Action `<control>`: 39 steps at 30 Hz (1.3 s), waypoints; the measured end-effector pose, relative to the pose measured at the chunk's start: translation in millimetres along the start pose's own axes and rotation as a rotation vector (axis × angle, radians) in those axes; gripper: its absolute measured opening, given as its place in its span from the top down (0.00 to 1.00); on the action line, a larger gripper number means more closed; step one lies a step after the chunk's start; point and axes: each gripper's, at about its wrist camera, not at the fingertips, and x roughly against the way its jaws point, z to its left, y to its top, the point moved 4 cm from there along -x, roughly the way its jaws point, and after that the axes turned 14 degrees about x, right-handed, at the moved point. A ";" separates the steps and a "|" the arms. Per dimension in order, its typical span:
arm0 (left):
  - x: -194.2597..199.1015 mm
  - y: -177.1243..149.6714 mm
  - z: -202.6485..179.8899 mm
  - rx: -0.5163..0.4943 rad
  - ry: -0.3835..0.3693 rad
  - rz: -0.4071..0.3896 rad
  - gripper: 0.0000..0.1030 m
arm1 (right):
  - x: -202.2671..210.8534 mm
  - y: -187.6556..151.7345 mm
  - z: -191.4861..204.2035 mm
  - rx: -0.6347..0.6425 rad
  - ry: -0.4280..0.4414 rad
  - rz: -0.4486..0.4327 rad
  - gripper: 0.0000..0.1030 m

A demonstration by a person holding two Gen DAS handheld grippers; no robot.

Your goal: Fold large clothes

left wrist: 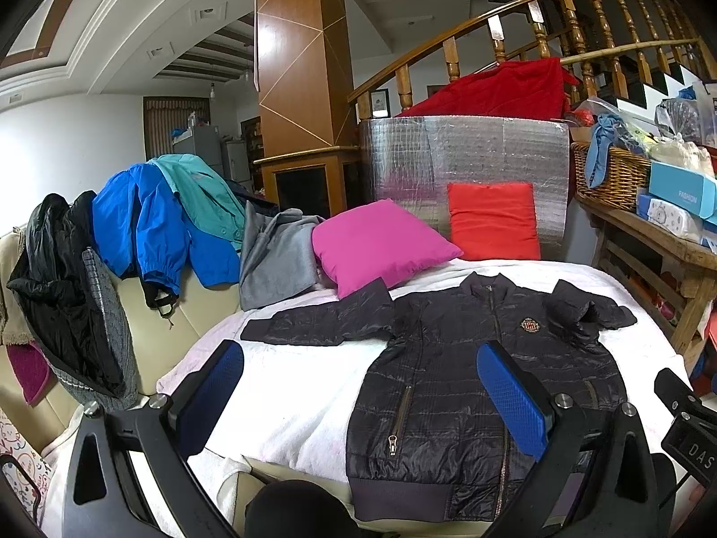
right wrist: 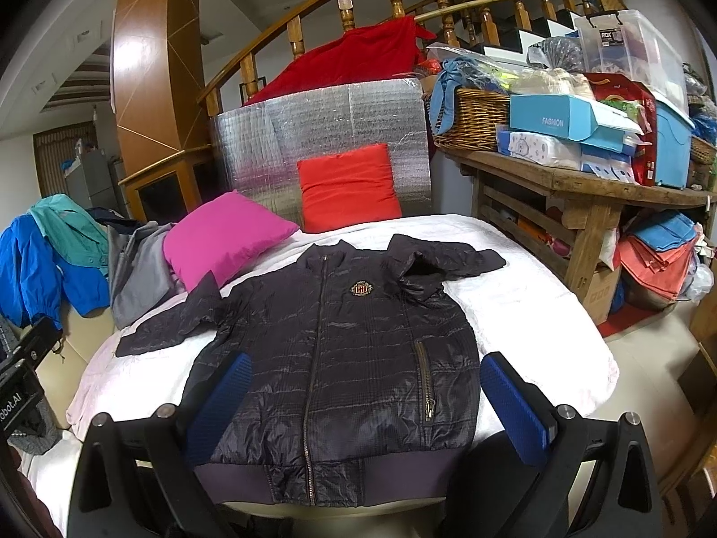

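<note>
Both claws, my left claw [left wrist: 358, 399] and right claw [right wrist: 367, 408], are hovering released above the slippery jacket [right wrist: 340, 349], whose bunched sleeve [right wrist: 430, 269] at frame upper right is risking a crooked fold.

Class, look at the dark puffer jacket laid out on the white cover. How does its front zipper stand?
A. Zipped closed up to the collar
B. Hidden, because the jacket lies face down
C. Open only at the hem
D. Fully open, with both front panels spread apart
A: the dark puffer jacket lies face up, badge showing, its front zipper running closed from hem to collar.
</note>
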 end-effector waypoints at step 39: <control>-102.2 -6.9 -32.5 0.010 -0.042 0.187 0.00 | -65.0 24.1 -69.3 -0.090 0.003 -0.006 0.00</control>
